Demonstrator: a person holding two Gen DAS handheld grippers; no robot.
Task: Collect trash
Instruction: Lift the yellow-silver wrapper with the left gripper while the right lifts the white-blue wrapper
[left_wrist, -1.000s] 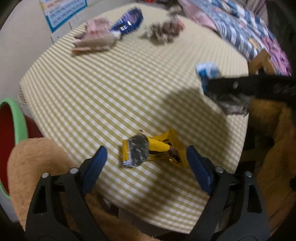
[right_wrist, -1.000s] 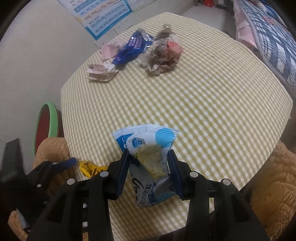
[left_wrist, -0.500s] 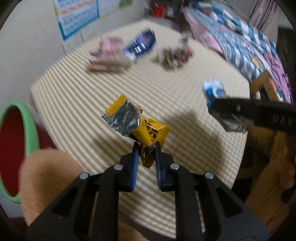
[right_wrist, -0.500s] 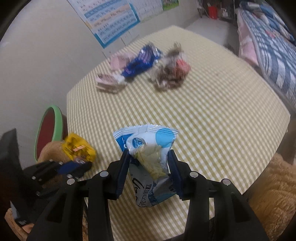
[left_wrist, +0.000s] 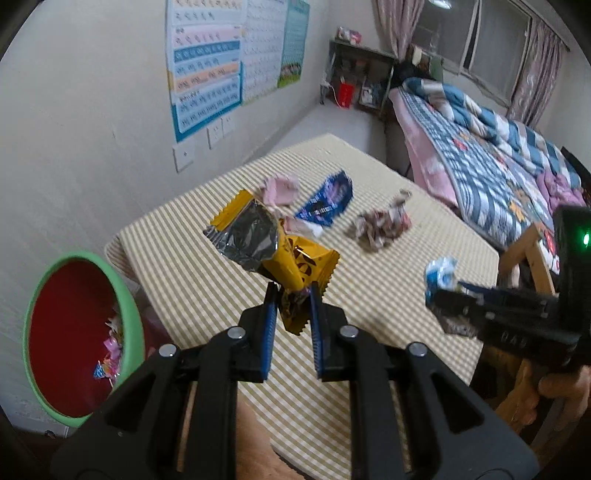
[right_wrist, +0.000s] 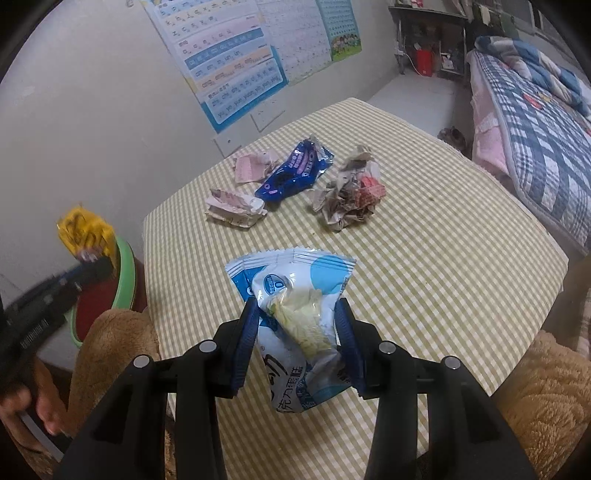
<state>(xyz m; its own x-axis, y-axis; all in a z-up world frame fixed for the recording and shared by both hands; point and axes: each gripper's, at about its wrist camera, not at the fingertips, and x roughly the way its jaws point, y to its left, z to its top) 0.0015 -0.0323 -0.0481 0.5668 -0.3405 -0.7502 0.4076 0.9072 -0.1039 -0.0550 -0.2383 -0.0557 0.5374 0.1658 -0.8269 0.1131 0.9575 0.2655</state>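
My left gripper (left_wrist: 291, 291) is shut on a yellow wrapper (left_wrist: 291, 258) with a silver inside, held up above the near edge of the checked table (left_wrist: 424, 258). In the right wrist view that yellow wrapper (right_wrist: 85, 230) hangs over the bin (right_wrist: 127, 273) at the left. My right gripper (right_wrist: 297, 314) is shut on a blue and white wrapper (right_wrist: 295, 295), lifted over the table's near side. On the far part lie a dark blue wrapper (right_wrist: 291, 173), two pink crumpled papers (right_wrist: 232, 206) and a crumpled paper ball (right_wrist: 351, 195).
A bin (left_wrist: 129, 302) with a green rim and red inside stands left of the table and holds some wrappers. Brown plush seats (right_wrist: 546, 380) flank the near edge. A bed (left_wrist: 498, 155) runs along the right. A wall (left_wrist: 92, 110) with posters is behind.
The left gripper closed on the yellow wrapper that lay on the table and lifted it clear, tilting upward. The right gripper rose slightly, keeping its hold on the blue and white wrapper.
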